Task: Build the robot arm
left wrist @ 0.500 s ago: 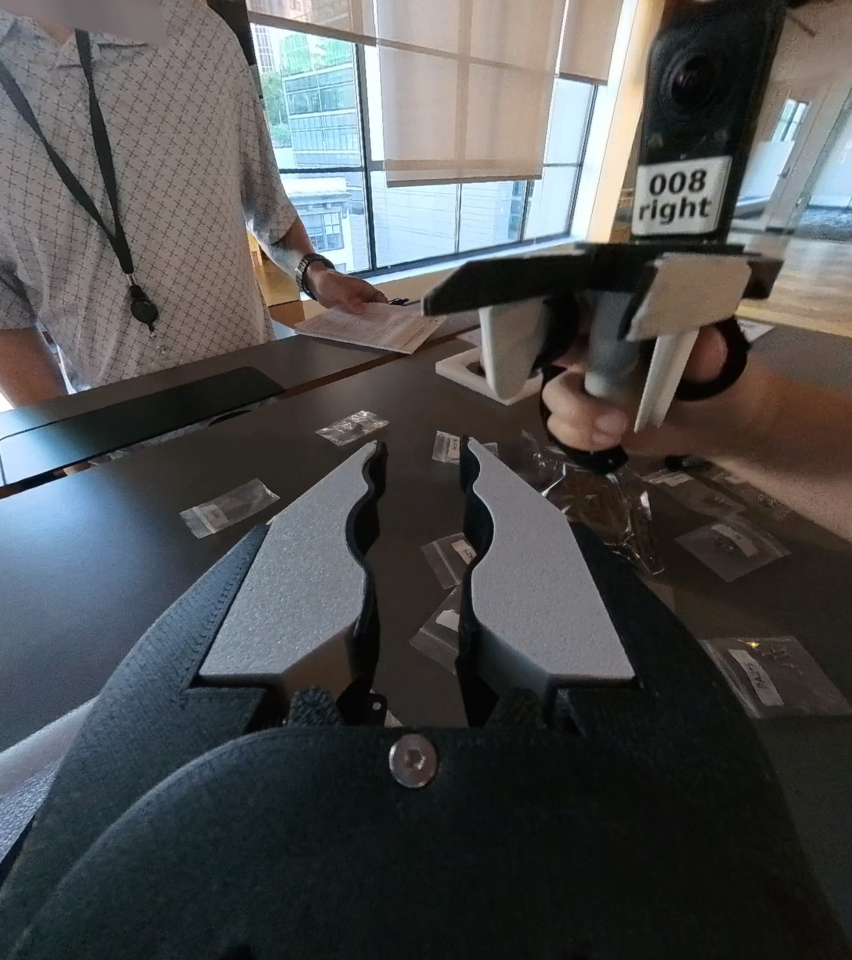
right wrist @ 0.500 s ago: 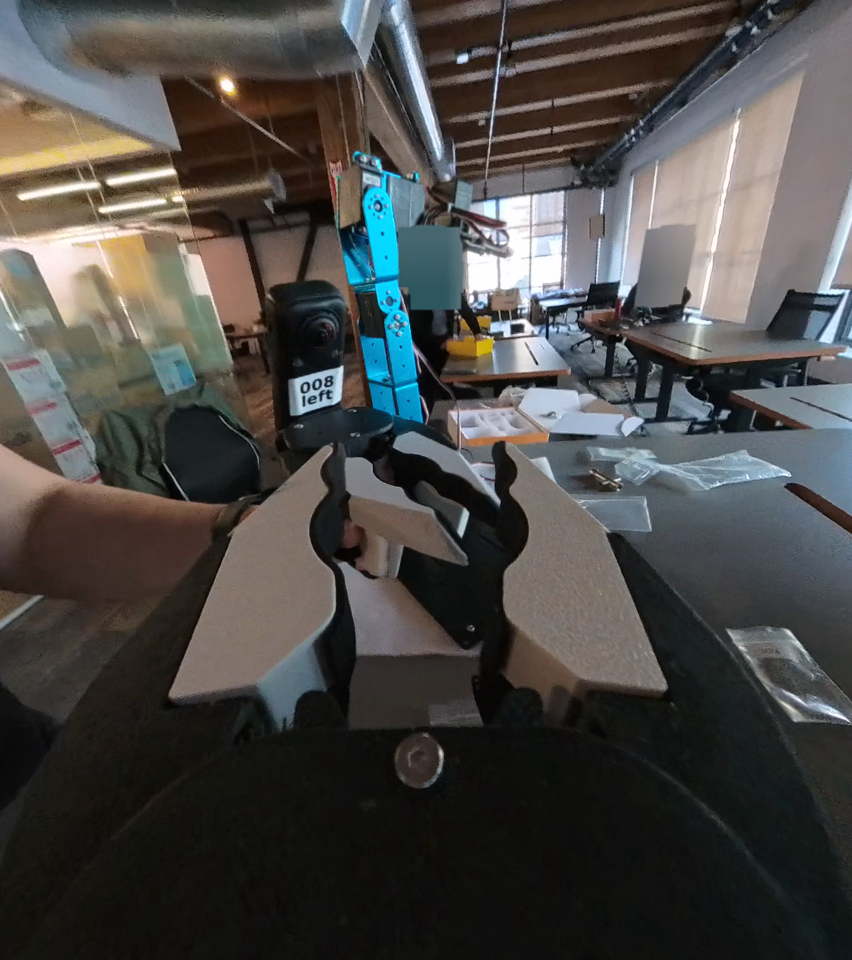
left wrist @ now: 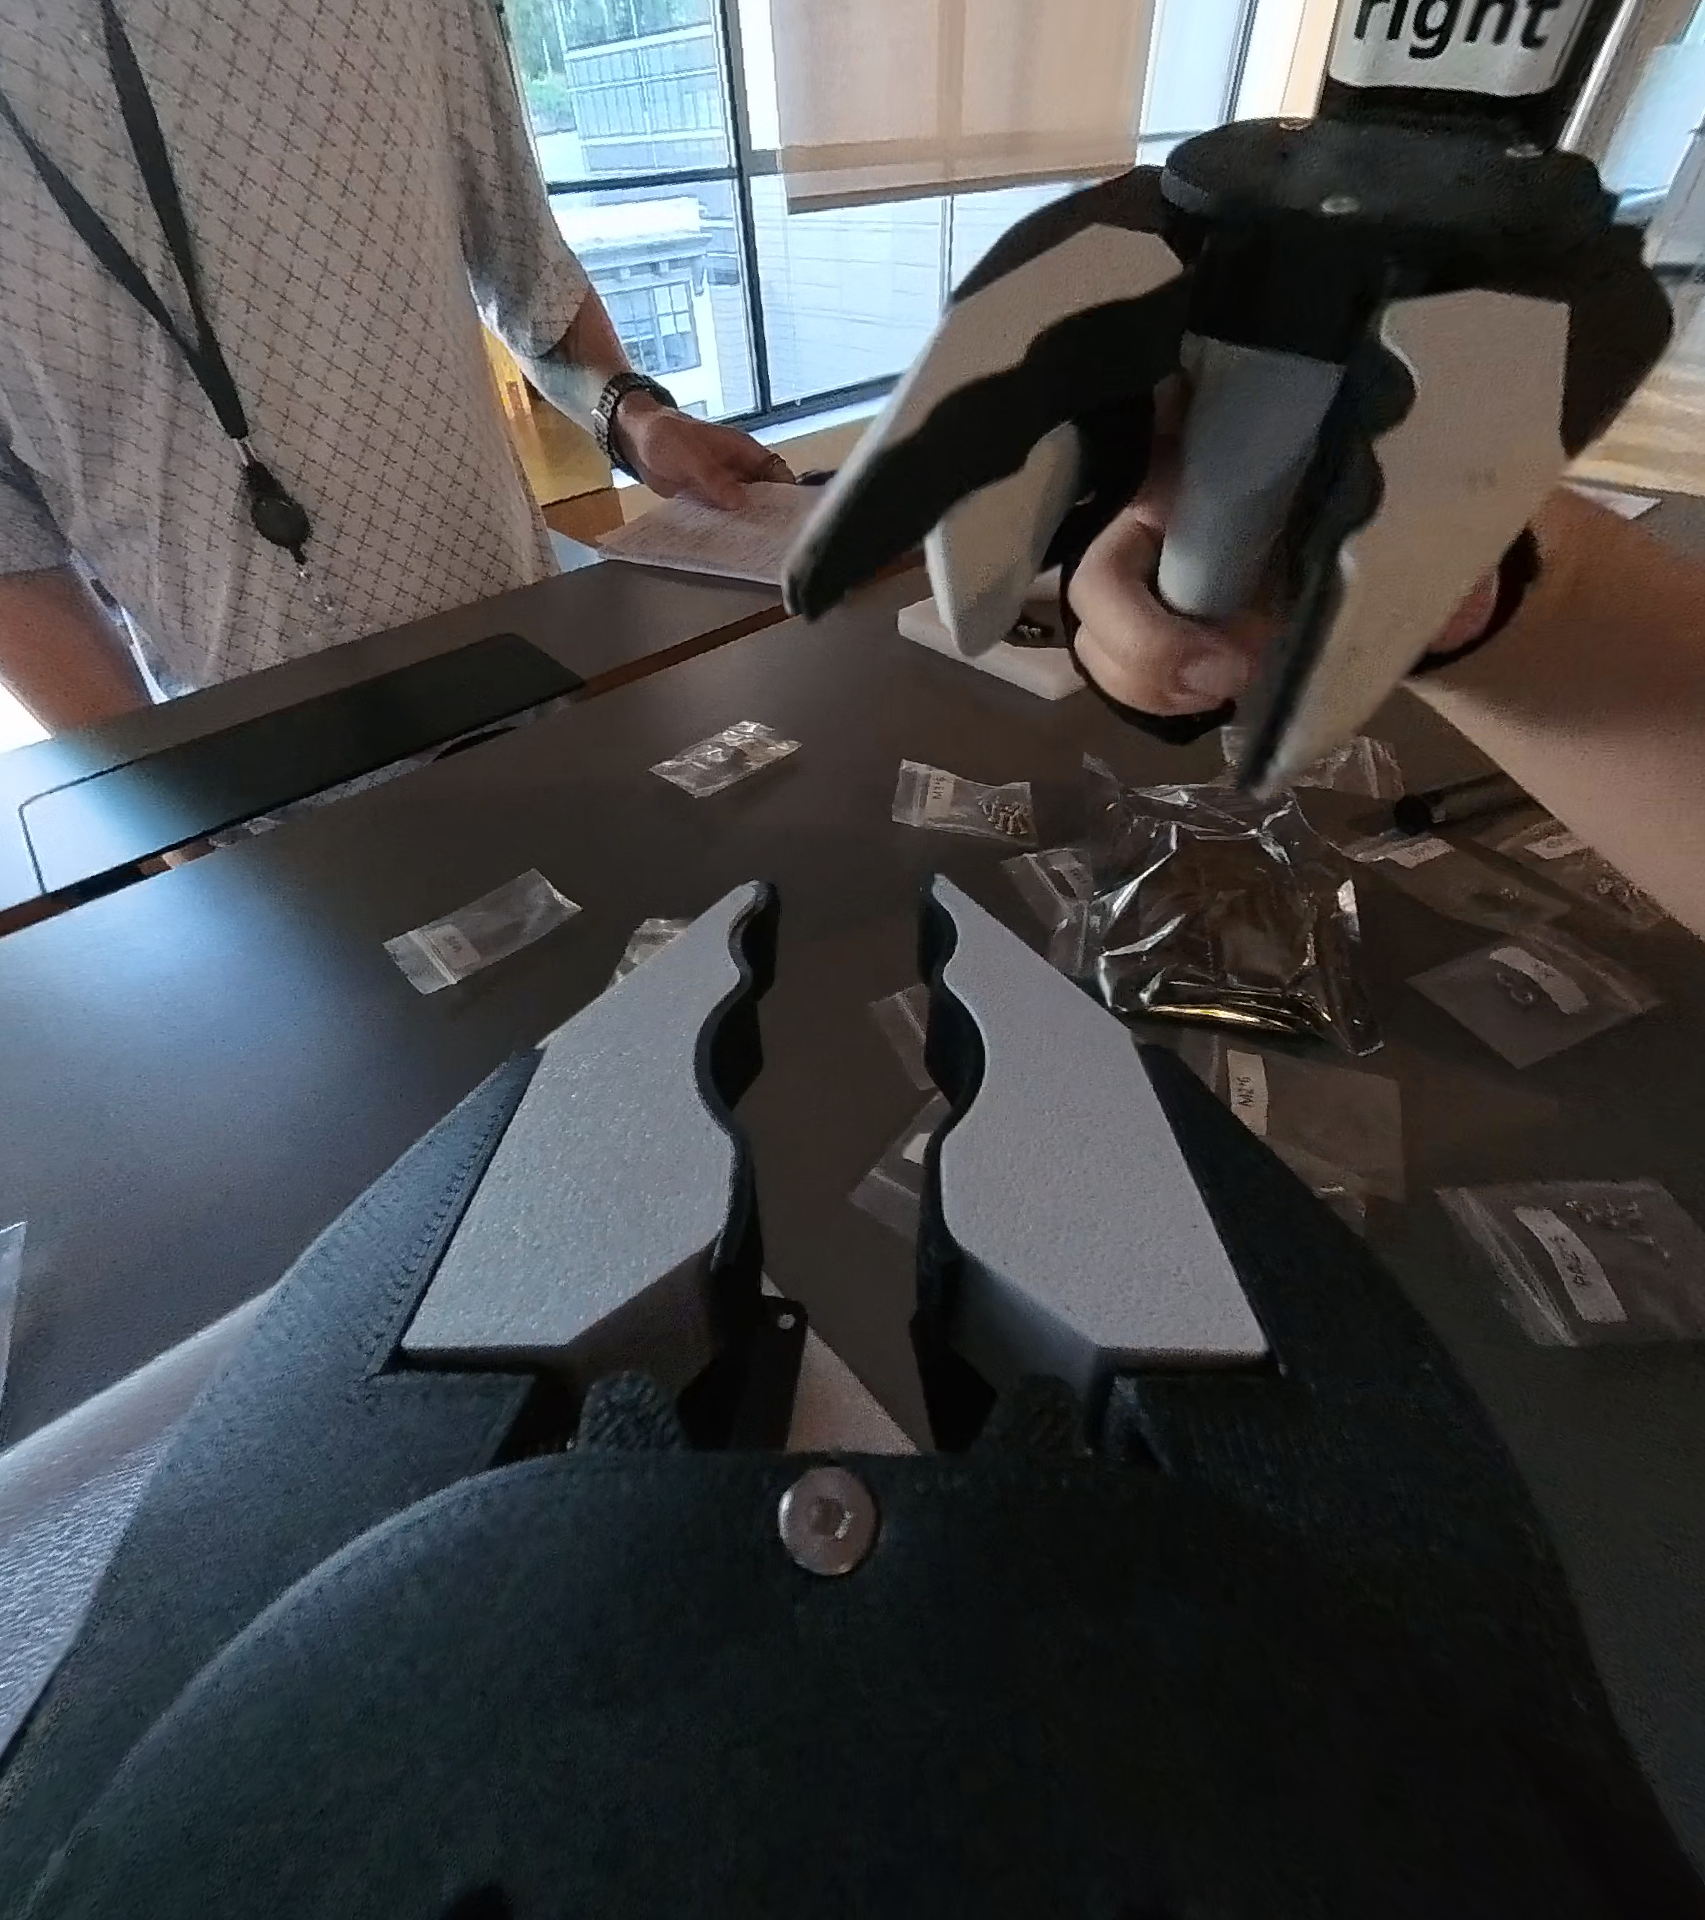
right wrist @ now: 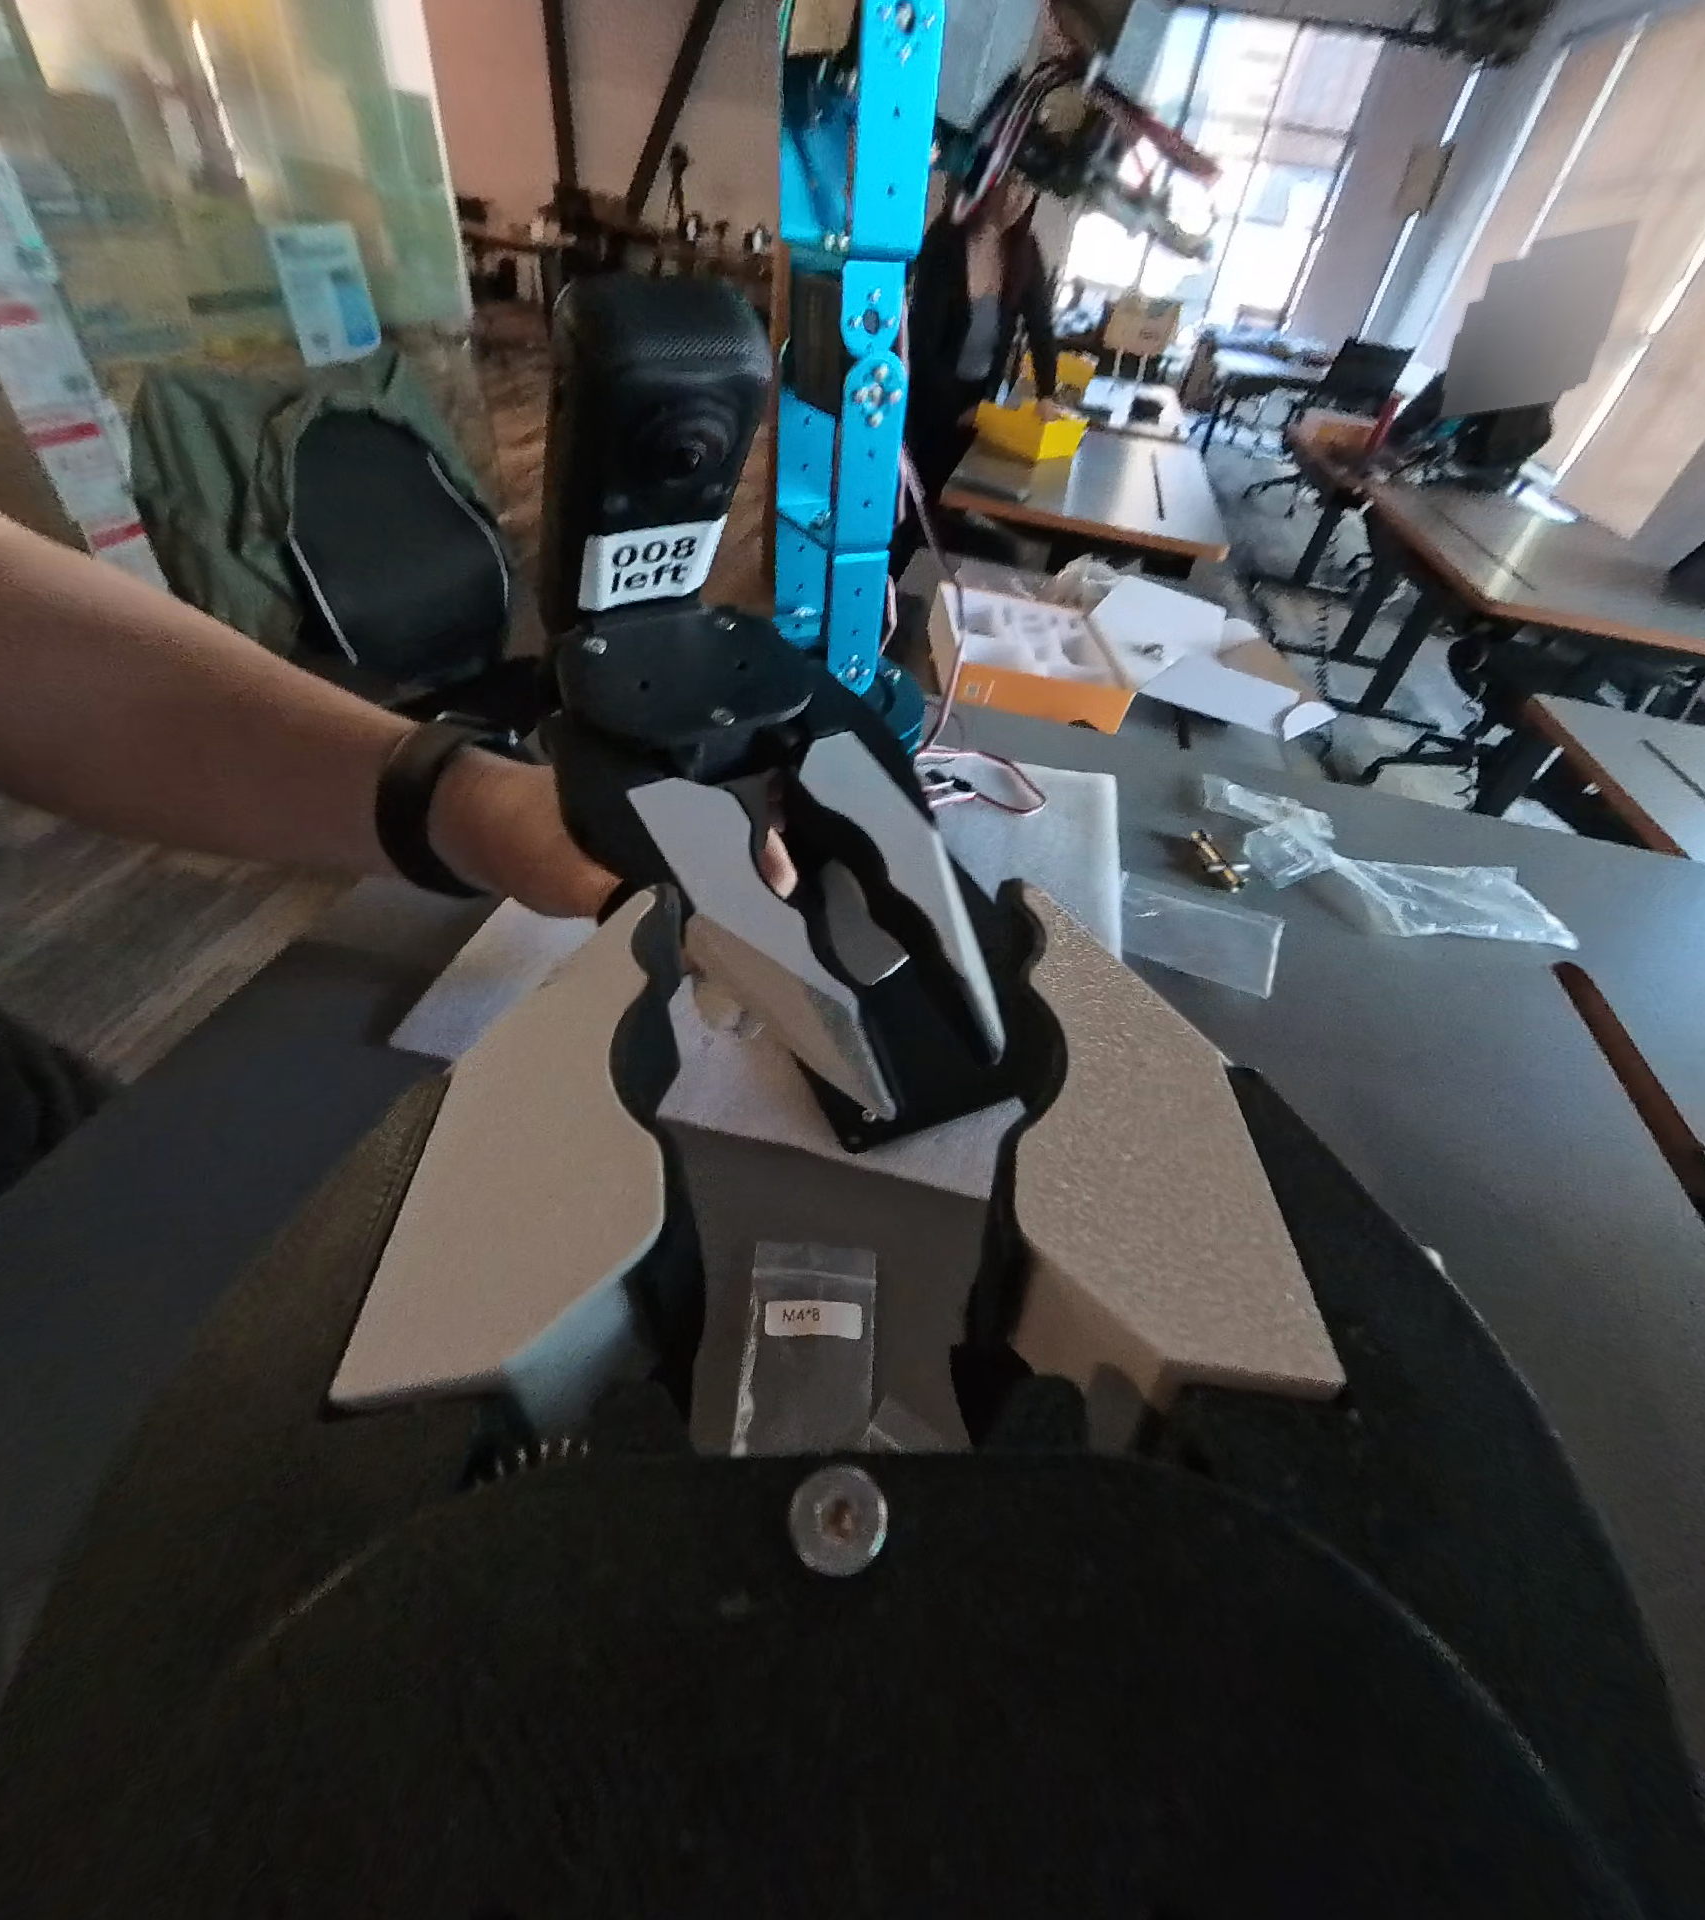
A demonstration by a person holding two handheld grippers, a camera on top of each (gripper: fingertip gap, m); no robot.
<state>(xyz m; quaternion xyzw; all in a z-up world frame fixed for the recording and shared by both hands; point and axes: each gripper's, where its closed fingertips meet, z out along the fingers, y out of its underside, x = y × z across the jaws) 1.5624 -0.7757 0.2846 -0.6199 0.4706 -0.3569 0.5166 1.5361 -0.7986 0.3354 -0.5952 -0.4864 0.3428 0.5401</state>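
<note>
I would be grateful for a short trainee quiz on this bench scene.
1. True or false: the left gripper has its fingers shut tight.
2. In the right wrist view, what lies on the table between the fingers of the right gripper? A) a small clear bag with a white label B) a screwdriver C) a coiled cable
3. What colour is the metal arm standing behind the left gripper?

Key: 1 false; 2 A; 3 blue.

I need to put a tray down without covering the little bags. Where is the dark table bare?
Bare table lies left of the left tool, up to the black inset panel. Right of it, small bags and a crumpled foil bag crowd under the right tool.
</note>
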